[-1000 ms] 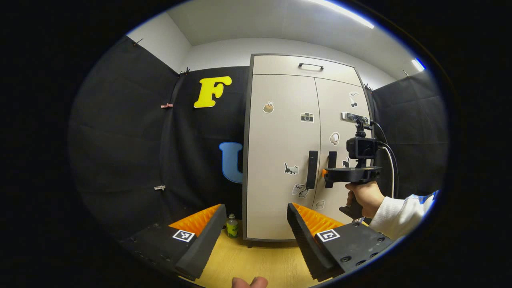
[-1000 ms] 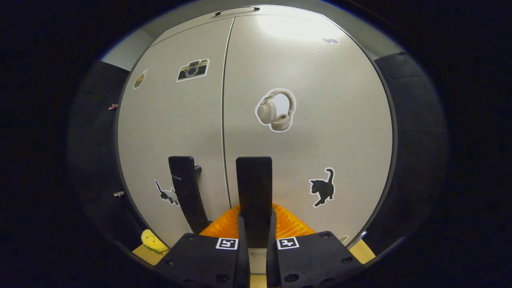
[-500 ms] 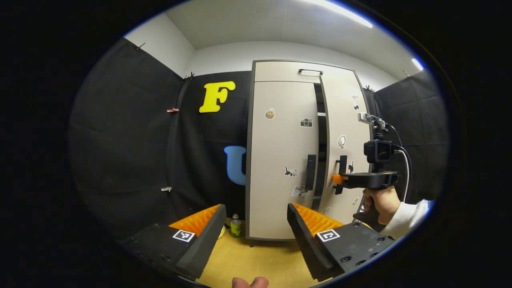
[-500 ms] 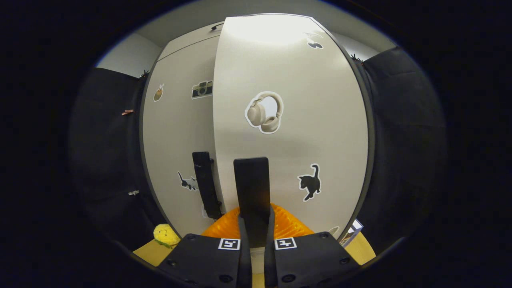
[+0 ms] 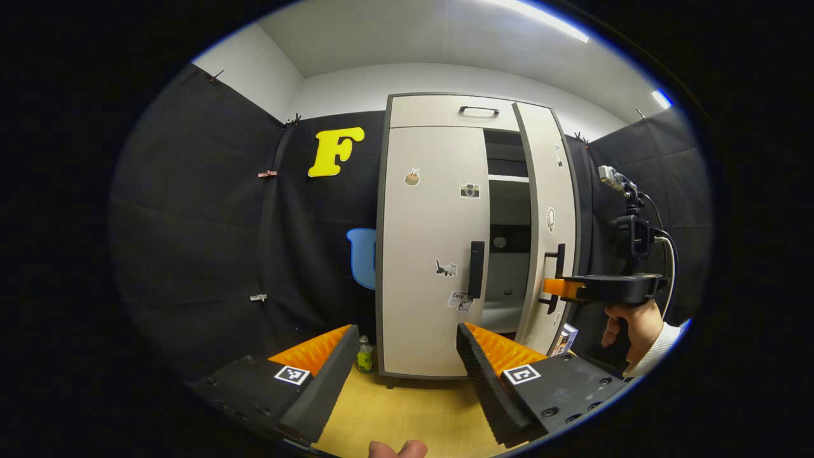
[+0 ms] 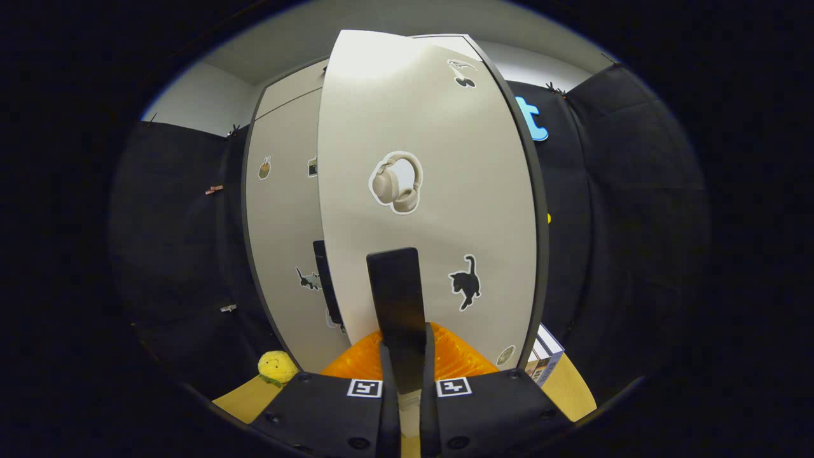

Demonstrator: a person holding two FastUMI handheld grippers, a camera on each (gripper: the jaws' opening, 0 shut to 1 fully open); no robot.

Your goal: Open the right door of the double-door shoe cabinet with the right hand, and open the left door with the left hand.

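The right tool (image 6: 404, 356) is closed on the right door handle (image 6: 395, 299), its two fingers pressing the upright black bar from both sides. In the left gripper view the same tool (image 5: 556, 287) sits at that handle (image 5: 558, 275), held by a hand (image 5: 629, 321) in a white sleeve (image 5: 658, 346). The right door (image 6: 426, 210) stands swung out from the shoe cabinet (image 5: 439, 114), hinged at its right edge, and it carries a headphone sticker (image 6: 395, 182) and a black cat sticker (image 6: 466, 282). Through the gap the left gripper view shows the cabinet's shelves (image 5: 507, 179).

The left tool (image 5: 400, 369) is wide open and holds nothing. It hangs well back from the cabinet, above the wooden floor (image 5: 407, 413). The left door (image 5: 429, 248) is closed, and its black handle (image 5: 476, 270) stands upright near its right edge, well ahead of the tool and slightly to the right of the gap between the fingers.

A small bottle (image 5: 364, 356) stands on the floor just left of the cabinet's base. A yellow plush toy (image 6: 276, 367) lies on the floor left of the cabinet in the right gripper view, and a box (image 6: 545, 356) stands at the cabinet's lower right corner.
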